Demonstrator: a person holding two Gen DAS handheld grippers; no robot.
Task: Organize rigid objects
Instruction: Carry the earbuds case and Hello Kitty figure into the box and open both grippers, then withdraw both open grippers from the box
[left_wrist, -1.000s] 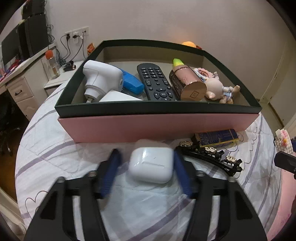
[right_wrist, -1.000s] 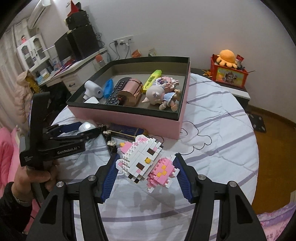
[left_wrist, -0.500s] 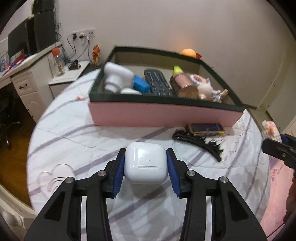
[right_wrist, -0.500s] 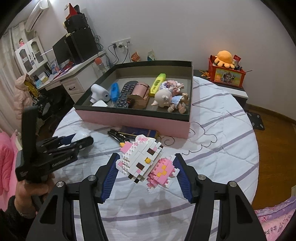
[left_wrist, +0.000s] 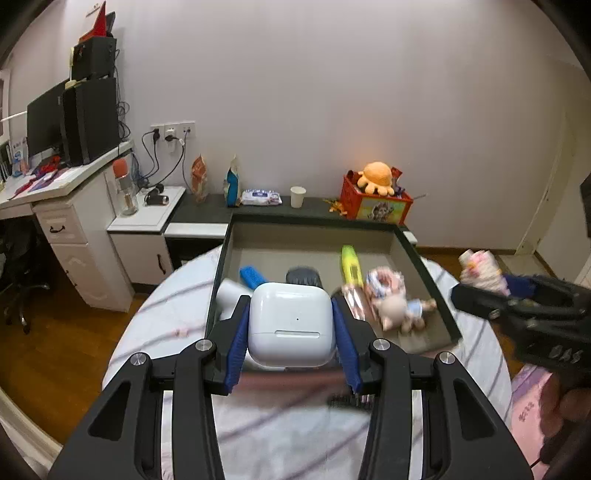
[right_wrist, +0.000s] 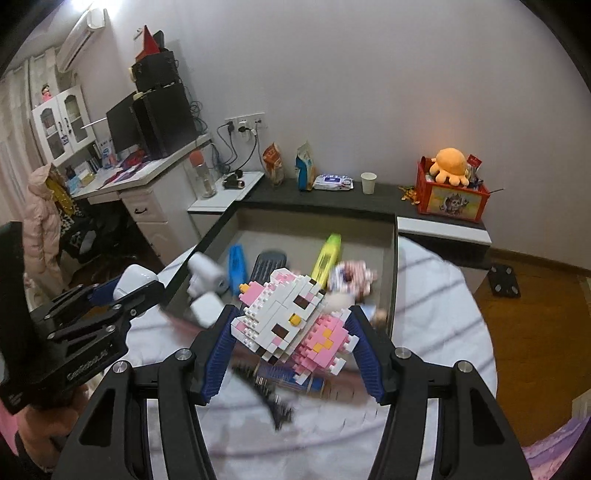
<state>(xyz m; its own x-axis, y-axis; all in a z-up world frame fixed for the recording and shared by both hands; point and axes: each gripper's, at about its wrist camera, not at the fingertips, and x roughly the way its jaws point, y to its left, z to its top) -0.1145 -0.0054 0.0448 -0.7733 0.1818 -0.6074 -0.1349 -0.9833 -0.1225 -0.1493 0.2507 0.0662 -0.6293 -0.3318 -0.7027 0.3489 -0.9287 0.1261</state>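
Note:
My left gripper (left_wrist: 291, 332) is shut on a white earbud case (left_wrist: 290, 325), held in the air over the near wall of the pink box with a dark rim (left_wrist: 221, 275). My right gripper (right_wrist: 291, 332) is shut on a white and pink block cat figure (right_wrist: 291, 321), also raised above the box's near side (right_wrist: 394, 266). Inside the box lie a yellow marker (right_wrist: 327, 258), a blue item (right_wrist: 236, 266), a remote (right_wrist: 269, 262), a white device (right_wrist: 205, 271) and a small doll (left_wrist: 399, 310). Each gripper shows in the other's view, side by side and apart.
The box sits on a round striped bed cover (right_wrist: 436, 317). A black hair clip (right_wrist: 273, 398) and a dark blue pack (right_wrist: 280, 373) lie in front of it. Beyond are a white desk (left_wrist: 66, 221), a dark shelf with a paper cup (left_wrist: 297, 196) and a red toy box (left_wrist: 376, 203).
Both grippers have risen with their loads and come closer to the box. The box's inside now shows from above, and the hair clip has slipped under the fingers.

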